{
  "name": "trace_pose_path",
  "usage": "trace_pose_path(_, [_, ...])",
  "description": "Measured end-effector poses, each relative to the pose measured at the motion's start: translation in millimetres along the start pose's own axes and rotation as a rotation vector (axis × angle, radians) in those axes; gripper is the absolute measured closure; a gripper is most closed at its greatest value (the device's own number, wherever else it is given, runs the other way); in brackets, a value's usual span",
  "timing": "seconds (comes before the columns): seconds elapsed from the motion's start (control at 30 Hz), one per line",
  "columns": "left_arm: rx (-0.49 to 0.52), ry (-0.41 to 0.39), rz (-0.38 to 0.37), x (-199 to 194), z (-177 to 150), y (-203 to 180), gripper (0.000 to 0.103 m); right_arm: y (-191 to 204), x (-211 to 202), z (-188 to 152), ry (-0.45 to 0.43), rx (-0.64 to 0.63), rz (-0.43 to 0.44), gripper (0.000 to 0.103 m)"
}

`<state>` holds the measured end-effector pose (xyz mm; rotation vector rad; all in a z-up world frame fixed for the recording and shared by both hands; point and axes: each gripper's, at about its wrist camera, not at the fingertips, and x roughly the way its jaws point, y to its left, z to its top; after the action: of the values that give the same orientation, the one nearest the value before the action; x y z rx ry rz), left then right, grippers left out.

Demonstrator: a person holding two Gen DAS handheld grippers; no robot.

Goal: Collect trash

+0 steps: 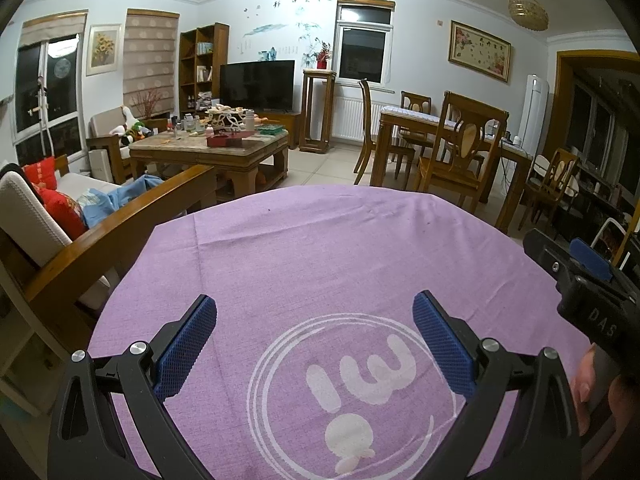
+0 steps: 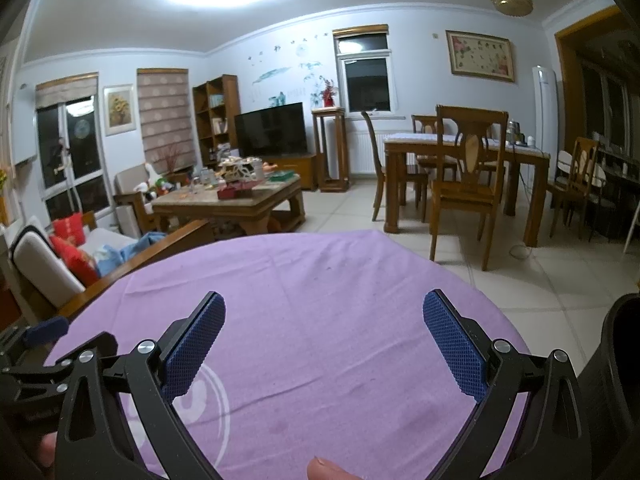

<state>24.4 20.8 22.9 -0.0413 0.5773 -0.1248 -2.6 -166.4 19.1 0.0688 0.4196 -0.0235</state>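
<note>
A purple cloth (image 1: 304,256) with a white round logo (image 1: 352,396) covers the table under both grippers; no trash shows on it. My left gripper (image 1: 314,312) hangs just above the cloth, open, with nothing between its blue pads. My right gripper (image 2: 324,308) is also open and empty over the same purple cloth (image 2: 320,280). In the left wrist view the right gripper's black body (image 1: 584,292) shows at the right edge, with a hand (image 1: 580,384) on it. A fingertip (image 2: 328,468) shows at the bottom of the right wrist view.
A wooden sofa (image 1: 80,220) with red cushions stands left of the table. Beyond it is a cluttered coffee table (image 1: 208,148), a TV (image 1: 256,84) and a bookshelf. A dining table (image 2: 460,148) with wooden chairs (image 2: 464,184) stands at the right on tiled floor (image 2: 540,280).
</note>
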Motion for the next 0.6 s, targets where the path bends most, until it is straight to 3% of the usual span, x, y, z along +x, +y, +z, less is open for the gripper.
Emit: trace_pose_path(0.6, [-0.002, -0.001, 0.000, 0.0, 1.2, 0.0, 0.005, -2.0, 0.2, 1.4, 0.000, -0.002, -0.001, 0.005])
